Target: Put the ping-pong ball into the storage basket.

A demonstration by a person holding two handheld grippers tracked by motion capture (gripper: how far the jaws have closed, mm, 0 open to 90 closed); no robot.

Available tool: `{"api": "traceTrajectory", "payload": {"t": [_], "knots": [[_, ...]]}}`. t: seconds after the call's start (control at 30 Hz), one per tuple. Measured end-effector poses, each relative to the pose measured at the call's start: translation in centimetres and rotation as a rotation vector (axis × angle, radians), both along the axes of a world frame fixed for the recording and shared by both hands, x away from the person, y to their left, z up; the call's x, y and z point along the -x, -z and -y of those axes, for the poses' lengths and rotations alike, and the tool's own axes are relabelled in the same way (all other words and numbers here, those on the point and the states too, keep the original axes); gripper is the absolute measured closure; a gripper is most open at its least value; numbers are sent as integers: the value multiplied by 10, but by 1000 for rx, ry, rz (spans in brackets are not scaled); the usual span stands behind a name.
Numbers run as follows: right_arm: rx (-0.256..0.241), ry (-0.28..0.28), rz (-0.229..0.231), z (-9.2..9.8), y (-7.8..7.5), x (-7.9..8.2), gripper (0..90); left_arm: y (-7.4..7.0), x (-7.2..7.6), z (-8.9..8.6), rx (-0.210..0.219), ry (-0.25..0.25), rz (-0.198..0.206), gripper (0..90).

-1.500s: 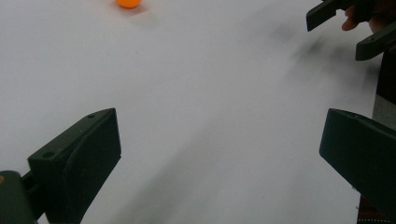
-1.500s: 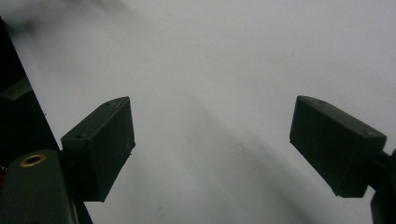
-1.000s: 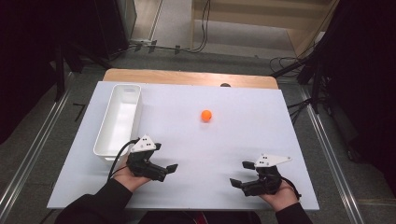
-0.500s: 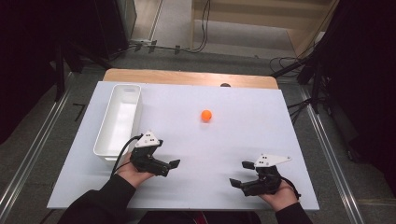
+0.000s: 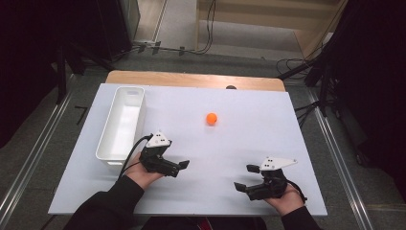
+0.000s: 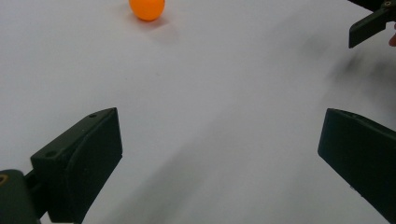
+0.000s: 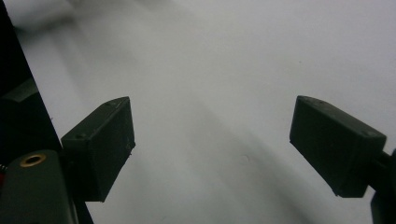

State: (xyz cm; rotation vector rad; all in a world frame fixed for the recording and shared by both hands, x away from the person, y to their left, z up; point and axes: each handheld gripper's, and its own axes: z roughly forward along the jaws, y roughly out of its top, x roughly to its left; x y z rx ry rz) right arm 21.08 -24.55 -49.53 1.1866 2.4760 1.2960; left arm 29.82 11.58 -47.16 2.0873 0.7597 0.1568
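Ball [image 5: 211,118]: small, round, plain orange

Table [image 5: 306,143] brightly, evenly lit from overhead; surrounding room dim, nearly black at the sides. Soft smeared shadows under both grippers. High view soft, low detail. Gripper views: close black jaws blurry, orange ball [image 6: 147,8] slightly soft.
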Motion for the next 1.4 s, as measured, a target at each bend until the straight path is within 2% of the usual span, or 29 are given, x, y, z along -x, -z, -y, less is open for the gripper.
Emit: {"api": "traceTrajectory", "payload": {"t": [0.33,0.57,0.67,0.8,0.97,1.03,1.4], "knots": [[-1,-4,-7,-2,0,-1,127,-1,-9,6,-7,0,-3,4],[-3,-3,-8,-2,0,0,127,-2,-15,11,12,-7,-13,3],[-2,-3,-7,-2,0,0,127,-3,-16,14,-8,-1,-7,4],[2,-4,-6,-2,0,0,127,-3,-19,17,-1,-3,-12,4],[-1,-6,-5,-2,0,0,126,-2,-23,20,-15,-1,-8,4],[-1,-4,-4,-3,0,0,127,-1,-25,22,-4,-6,-12,4],[-2,-1,-4,-3,0,0,126,0,-36,30,-28,-8,0,5]]}}
